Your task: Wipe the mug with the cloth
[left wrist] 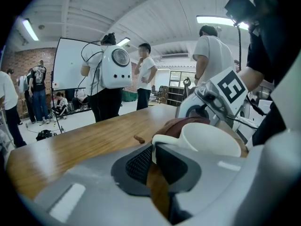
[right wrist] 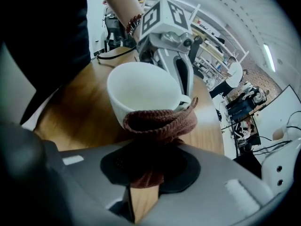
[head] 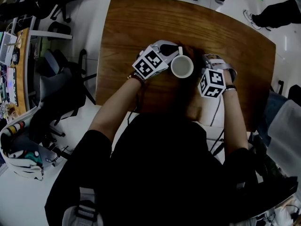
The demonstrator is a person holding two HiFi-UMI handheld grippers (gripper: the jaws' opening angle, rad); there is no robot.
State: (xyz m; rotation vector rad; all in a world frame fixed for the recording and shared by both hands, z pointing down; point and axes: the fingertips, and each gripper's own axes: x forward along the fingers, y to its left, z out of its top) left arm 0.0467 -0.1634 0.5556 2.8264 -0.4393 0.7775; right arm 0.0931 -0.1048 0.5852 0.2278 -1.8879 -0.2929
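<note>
My left gripper (left wrist: 154, 157) is clamped on the mug (left wrist: 212, 136) by its handle (left wrist: 162, 139). The white loop sits pinched between the two dark pads, and the body of the mug lies out past them, to the right in the left gripper view.

My right gripper (right wrist: 146, 169) is closed tight on the cloth (right wrist: 160, 120) (brown, coarse-knit). A bunch of it is squeezed between the jaws, and the rest bulges out in front in a thick fold. That fold presses against the mug's outer wall, just under the rim and right beside the handle.

The mug is upright, mouth up, white inside, over the middle of the table (head: 141, 18). It sits between my two grippers, which face each other across it, the left one at the handle and the right one at the wall. From the head view I cannot tell whether its base rests on the wood or hangs just above it. Past the far edge of the table, several people (left wrist: 143, 74) stand about.
</note>
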